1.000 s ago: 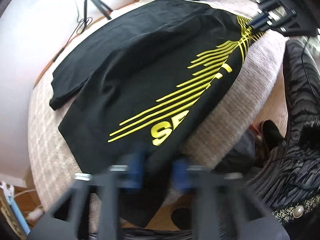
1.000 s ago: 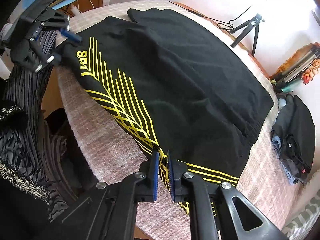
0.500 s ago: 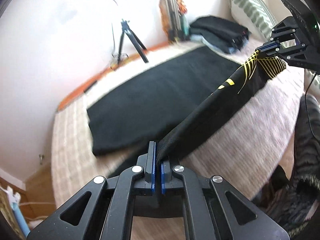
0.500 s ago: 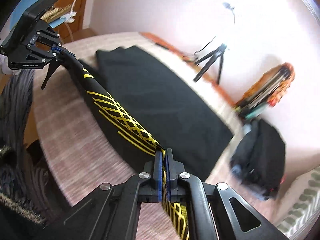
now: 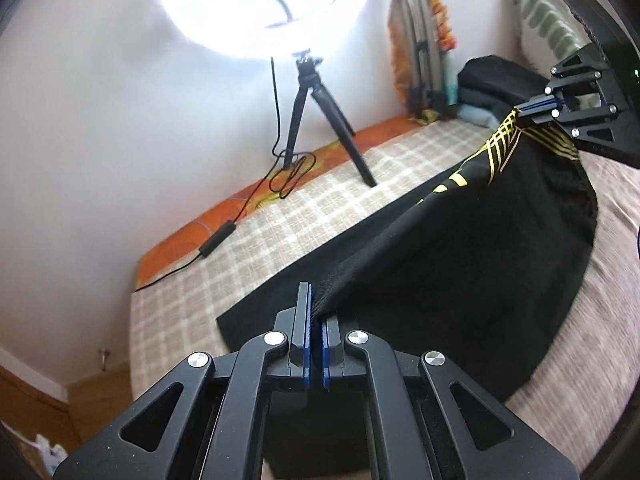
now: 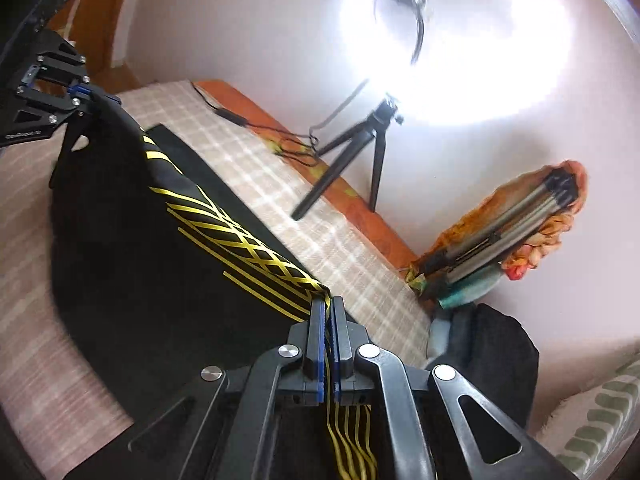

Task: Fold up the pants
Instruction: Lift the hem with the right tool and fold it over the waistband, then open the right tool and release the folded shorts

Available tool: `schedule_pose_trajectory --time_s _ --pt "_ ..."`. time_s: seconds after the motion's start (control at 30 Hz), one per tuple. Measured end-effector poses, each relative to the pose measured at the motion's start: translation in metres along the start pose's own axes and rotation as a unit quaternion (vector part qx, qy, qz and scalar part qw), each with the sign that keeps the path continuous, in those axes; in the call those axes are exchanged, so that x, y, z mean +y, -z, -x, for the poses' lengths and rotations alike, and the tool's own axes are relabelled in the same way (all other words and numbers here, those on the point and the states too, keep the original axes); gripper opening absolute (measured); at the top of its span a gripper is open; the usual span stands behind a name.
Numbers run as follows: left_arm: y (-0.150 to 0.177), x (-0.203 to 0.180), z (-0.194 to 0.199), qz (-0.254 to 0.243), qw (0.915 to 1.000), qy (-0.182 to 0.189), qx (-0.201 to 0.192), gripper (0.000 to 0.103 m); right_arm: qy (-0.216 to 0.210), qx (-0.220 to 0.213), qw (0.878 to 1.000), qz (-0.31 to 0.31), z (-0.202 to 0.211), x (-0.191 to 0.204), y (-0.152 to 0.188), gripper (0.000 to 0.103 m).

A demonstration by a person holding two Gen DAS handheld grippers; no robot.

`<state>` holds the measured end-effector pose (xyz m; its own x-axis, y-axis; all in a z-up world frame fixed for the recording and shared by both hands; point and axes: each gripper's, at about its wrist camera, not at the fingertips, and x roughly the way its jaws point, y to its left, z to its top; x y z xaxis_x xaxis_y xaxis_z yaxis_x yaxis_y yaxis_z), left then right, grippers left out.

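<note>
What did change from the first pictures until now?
Both grippers closed on the near edge of the black pants and lifted it up and over toward the wall: left gripper at the leg end, right gripper at the yellow stripes. The ring light tripod and folded clothes pile stayed.

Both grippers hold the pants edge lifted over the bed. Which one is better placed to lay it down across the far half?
Neither clearly: the left gripper and the right gripper each clamp one end of the pants, so both probably must carry it together.

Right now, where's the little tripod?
In both wrist views the tripod stands at the bed's far edge against the wall, beyond the pants, under the ring light.
</note>
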<state>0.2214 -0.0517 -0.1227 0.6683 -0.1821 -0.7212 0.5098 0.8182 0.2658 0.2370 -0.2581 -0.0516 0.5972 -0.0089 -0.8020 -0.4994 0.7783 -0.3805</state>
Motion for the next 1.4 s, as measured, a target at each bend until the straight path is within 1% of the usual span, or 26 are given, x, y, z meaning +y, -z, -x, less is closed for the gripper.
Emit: schedule_pose_trajectory --time_s 0.13,0.2,0.3,0.33,0.37,0.4,0.43,0.5,0.53,0.57,0.63,0.67,0.73,0.8,0.83,0.87,0.9,0.97,1.03,1.07,1.1,1.17,1.27,1.3,1.4 --pt "-0.004 0.001 -0.036 -0.002 0.9997 0.000 0.023 0.002 -0.006 0.034 0.999 -0.006 -0.050 -0.007 -0.006 0.000" --pt "-0.005 0.001 -0.055 -0.001 0.9993 0.001 0.037 0.002 -0.011 0.049 0.999 -0.005 -0.070 -0.006 -0.002 0.000" --pt "-0.006 -0.001 -0.076 -0.004 0.9986 -0.004 0.053 0.002 -0.009 0.063 0.998 0.004 -0.089 -0.004 0.002 0.000" --pt "-0.006 0.000 -0.080 -0.005 0.9984 -0.007 0.056 0.003 -0.009 0.068 0.998 0.006 -0.096 -0.003 0.002 0.000" --pt "-0.007 0.002 -0.086 -0.008 0.9980 -0.013 0.062 0.007 -0.009 0.071 0.997 0.005 -0.100 -0.004 0.002 0.000" --pt "-0.007 0.003 -0.090 -0.009 0.9975 -0.020 0.067 0.007 -0.011 0.076 0.997 0.001 -0.106 -0.004 0.001 0.000" --pt "-0.008 0.006 -0.093 -0.008 0.9970 -0.031 0.071 0.011 -0.012 0.080 0.997 -0.002 -0.111 -0.005 0.001 0.000" --pt "-0.007 0.018 -0.097 -0.003 0.9955 -0.056 0.077 0.023 -0.013 0.088 0.996 -0.005 -0.119 -0.005 0.000 0.000" --pt "-0.006 0.026 -0.097 0.005 0.9945 -0.068 0.079 0.036 -0.011 0.094 0.995 -0.004 -0.124 -0.004 0.001 0.000" --pt "-0.005 0.036 -0.093 0.018 0.9936 -0.080 0.078 0.041 -0.011 0.101 0.995 -0.004 -0.128 -0.004 0.001 0.000" --pt "-0.001 0.055 -0.082 0.047 0.9920 -0.092 0.072 0.042 -0.012 0.108 0.994 -0.004 -0.137 -0.002 0.002 0.000" --pt "0.003 0.069 -0.072 0.067 0.9908 -0.097 0.066 0.042 -0.010 0.111 0.994 -0.006 -0.139 -0.002 0.001 0.004" --pt "0.011 0.086 -0.055 0.091 0.9877 -0.114 0.057 0.042 -0.001 0.105 0.994 -0.023 -0.138 -0.008 -0.001 0.032" --pt "0.024 0.106 -0.036 0.122 0.9843 -0.118 0.049 0.042 0.001 0.091 0.994 -0.054 -0.131 -0.020 -0.004 0.045" --pt "0.033 0.115 -0.028 0.140 0.9821 -0.116 0.050 0.042 -0.007 0.078 0.994 -0.080 -0.124 -0.030 -0.004 0.051" --pt "0.039 0.119 -0.022 0.155 0.9804 -0.110 0.052 0.042 -0.014 0.069 0.992 -0.105 -0.116 -0.040 -0.002 0.054" --pt "0.046 0.122 -0.017 0.167 0.9794 -0.100 0.054 0.043 -0.016 0.065 0.991 -0.120 -0.111 -0.045 0.000 0.057" --pt "0.062 0.121 -0.008 0.191 0.9775 -0.068 0.058 0.043 -0.029 0.053 0.984 -0.167 -0.093 -0.061 0.015 0.061" --pt "0.076 0.113 -0.002 0.202 0.9766 -0.040 0.061 0.044 -0.032 0.050 0.975 -0.212 -0.074 -0.072 0.041 0.065" --pt "0.083 0.105 -0.001 0.206 0.9762 -0.028 0.063 0.044 -0.033 0.054 0.972 -0.225 -0.068 -0.073 0.051 0.065" --pt "0.088 0.099 -0.001 0.209 0.9755 -0.015 0.066 0.044 -0.038 0.061 0.967 -0.245 -0.059 -0.075 0.070 0.065" --pt "0.095 0.084 -0.009 0.213 0.9739 0.011 0.079 0.044 -0.045 0.075 0.961 -0.264 -0.048 -0.071 0.097 0.065" --pt "0.103 0.070 -0.017 0.203 0.9745 0.013 0.095 0.044 -0.047 0.090 0.956 -0.277 -0.036 -0.066 0.129 0.066" --pt "0.104 0.067 -0.021 0.202 0.9742 0.012 0.100 0.044 -0.044 0.096 0.953 -0.284 -0.034 -0.065 0.138 0.068" --pt "0.104 0.059 -0.023 0.197 0.9753 0.010 0.100 0.044 -0.046 0.114 0.939 -0.322 -0.030 -0.065 0.163 0.070"
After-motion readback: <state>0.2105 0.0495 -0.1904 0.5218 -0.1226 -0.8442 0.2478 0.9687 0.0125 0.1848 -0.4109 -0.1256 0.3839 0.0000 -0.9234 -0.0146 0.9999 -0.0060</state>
